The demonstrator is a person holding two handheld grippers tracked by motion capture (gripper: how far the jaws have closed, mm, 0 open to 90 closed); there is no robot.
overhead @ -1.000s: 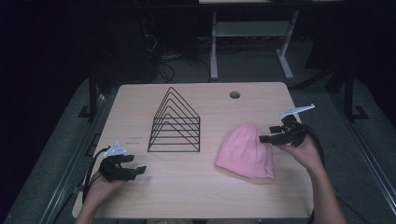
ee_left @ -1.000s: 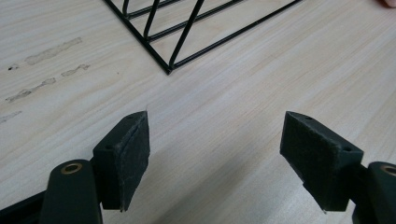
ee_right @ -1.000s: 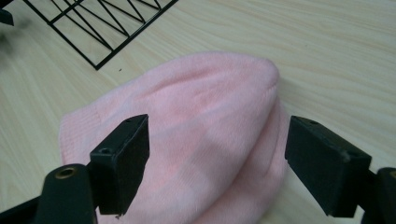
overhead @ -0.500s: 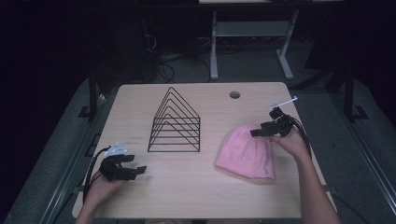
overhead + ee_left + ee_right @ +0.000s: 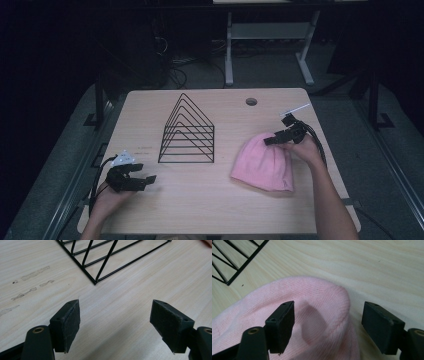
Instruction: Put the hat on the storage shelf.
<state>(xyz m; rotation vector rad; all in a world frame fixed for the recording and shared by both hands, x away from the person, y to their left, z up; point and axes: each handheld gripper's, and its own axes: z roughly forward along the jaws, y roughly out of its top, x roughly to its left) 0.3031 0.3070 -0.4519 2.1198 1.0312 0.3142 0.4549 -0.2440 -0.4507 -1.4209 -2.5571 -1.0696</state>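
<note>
1. The left gripper (image 5: 142, 180) sits at the lower left of the high view, held in the person's left hand (image 5: 107, 196) over the pale wooden table (image 5: 200, 210).
2. In the left gripper view its jaws stand spread wide, with bare table between the pads (image 5: 67, 322); they hold nothing.
3. The black wire rack (image 5: 187, 132) stands at the centre of the high view; its near corner (image 5: 95, 282) shows in the upper middle of the left gripper view, apart from the jaws.
4. The right gripper (image 5: 274, 140) is at centre right of the high view, at the upper edge of the pink knit hat (image 5: 265, 162).
5. In the right gripper view its jaws are spread wide above the hat's rounded crown (image 5: 319, 305); one pad overlaps the knit, the other the table. Whether either touches the hat cannot be told.
6. The hat lies flat on the table, to the right of the rack and apart from it.
</note>
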